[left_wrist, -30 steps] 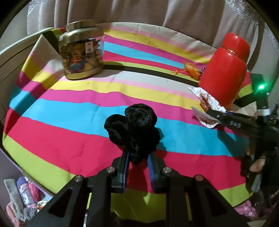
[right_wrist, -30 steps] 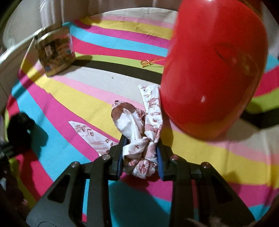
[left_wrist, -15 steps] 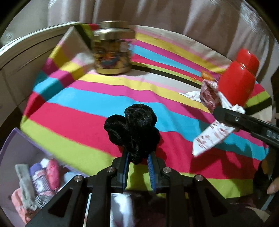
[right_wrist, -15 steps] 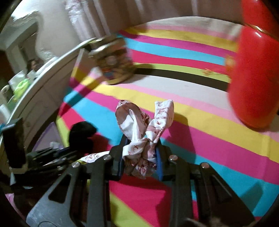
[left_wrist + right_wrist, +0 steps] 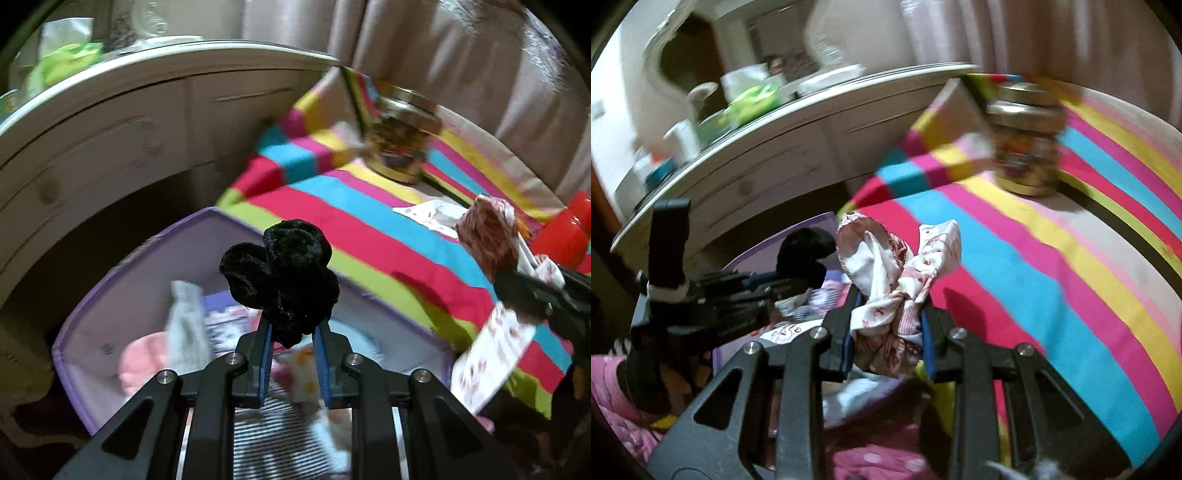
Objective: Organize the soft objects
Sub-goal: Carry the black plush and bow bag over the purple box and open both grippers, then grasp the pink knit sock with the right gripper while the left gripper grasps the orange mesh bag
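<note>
My left gripper [image 5: 293, 332] is shut on a black velvet scrunchie [image 5: 280, 273] and holds it over an open purple fabric box [image 5: 122, 266] holding several soft clothes. My right gripper [image 5: 886, 314] is shut on a white and red patterned cloth bow [image 5: 897, 266], at the edge of the striped table above the box's right side. In the left wrist view the bow [image 5: 487, 236] and right gripper [image 5: 539, 295] are at the right. In the right wrist view the left gripper [image 5: 790, 284] with the scrunchie [image 5: 803, 254] is at the left.
The table has a bright striped cloth [image 5: 388, 236]. A gold-lidded jar [image 5: 402, 140] stands at its far corner and a red flask [image 5: 565, 236] at the right. A white cabinet [image 5: 110, 122] stands behind the box. Pink bedding [image 5: 879, 450] lies below the right gripper.
Both grippers have swung left off the table toward the purple box, each still holding its item. The box has come fully into view under the left gripper.
</note>
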A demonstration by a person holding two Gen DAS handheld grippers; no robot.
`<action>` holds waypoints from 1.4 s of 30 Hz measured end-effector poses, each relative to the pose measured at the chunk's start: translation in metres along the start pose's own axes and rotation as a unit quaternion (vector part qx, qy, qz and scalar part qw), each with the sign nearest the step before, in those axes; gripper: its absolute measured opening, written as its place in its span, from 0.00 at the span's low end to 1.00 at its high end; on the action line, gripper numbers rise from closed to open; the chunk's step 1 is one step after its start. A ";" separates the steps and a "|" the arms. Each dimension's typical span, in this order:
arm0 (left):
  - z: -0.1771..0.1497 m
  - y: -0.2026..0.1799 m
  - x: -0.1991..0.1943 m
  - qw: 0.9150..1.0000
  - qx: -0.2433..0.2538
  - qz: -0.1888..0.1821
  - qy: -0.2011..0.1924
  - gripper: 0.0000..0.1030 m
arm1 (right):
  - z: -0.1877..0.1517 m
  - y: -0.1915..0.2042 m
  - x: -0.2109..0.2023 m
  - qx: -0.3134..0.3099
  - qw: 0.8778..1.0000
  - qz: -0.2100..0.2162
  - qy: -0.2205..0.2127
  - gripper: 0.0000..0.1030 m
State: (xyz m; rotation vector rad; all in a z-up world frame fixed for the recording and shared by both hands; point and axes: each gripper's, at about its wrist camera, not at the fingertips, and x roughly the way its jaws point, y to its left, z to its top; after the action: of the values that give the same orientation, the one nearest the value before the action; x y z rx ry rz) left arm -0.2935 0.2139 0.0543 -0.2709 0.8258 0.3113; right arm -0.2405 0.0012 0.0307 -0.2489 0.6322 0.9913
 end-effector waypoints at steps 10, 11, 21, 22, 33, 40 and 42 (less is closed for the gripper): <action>-0.006 0.063 -0.001 0.988 -0.107 0.110 0.006 0.65 | -0.019 0.064 0.049 -0.122 0.990 0.035 0.065 0.62; -0.005 0.063 -0.001 0.988 -0.106 0.109 0.004 0.66 | -0.018 0.054 0.047 -0.102 0.992 0.035 0.064 0.62; 0.007 -0.026 0.015 1.000 -0.022 -0.006 0.008 0.70 | -0.040 -0.070 -0.016 0.121 0.992 -0.016 -0.015 0.66; 0.007 -0.041 0.018 1.000 -0.002 -0.022 0.014 0.70 | -0.046 -0.079 -0.022 0.132 0.991 -0.029 -0.016 0.66; 0.034 -0.253 0.094 0.963 0.185 -0.171 0.093 0.70 | -0.130 -0.169 -0.115 0.207 0.946 -0.250 -0.006 0.66; 0.058 -0.349 0.145 0.953 0.221 -0.198 0.064 0.70 | -0.176 -0.241 -0.188 0.288 0.885 -0.365 -0.023 0.66; 0.063 -0.365 0.160 0.953 0.226 -0.194 0.060 0.70 | -0.181 -0.265 -0.207 0.307 0.869 -0.387 -0.035 0.66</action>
State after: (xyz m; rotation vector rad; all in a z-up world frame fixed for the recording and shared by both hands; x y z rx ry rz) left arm -0.0128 -0.0737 0.0165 -0.0165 0.9176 -0.2674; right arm -0.1679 -0.3711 -0.0119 0.1078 0.6676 -0.0016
